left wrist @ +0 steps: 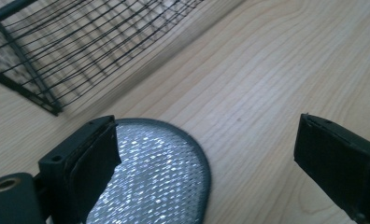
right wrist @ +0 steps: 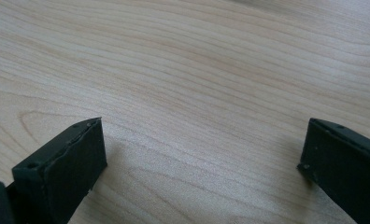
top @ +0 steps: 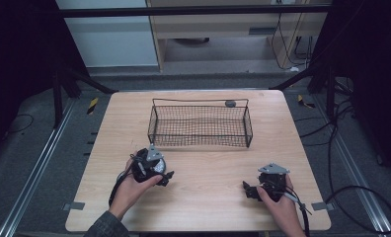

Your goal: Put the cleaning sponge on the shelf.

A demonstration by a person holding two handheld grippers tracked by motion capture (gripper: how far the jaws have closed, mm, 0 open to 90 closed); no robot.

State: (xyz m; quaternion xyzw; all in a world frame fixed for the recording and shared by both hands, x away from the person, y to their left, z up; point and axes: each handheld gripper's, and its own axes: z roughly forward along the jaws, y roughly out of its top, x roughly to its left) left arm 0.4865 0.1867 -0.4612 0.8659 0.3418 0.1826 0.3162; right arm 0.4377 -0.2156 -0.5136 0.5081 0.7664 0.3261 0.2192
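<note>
A black wire basket (top: 199, 126) stands empty at the middle of the wooden table (top: 208, 168); in the left gripper view its corner (left wrist: 38, 70) is at the upper left. A flat round disc (left wrist: 160, 177) with a shiny silver weave and a dark rim lies on the table in front of the basket. My left gripper (left wrist: 206, 135) is open over it, the left jaw above the disc and the right jaw above bare wood. From above, the left gripper (top: 165, 177) covers most of the disc (top: 158, 167). My right gripper (top: 249, 190) rests open near the front right, with bare wood between its jaws (right wrist: 206, 135).
A small dark grey round object (top: 230, 103) sits by the basket's far rim. Black frame legs and cables stand on the floor around the table. The person's hands come in from the table's front edge.
</note>
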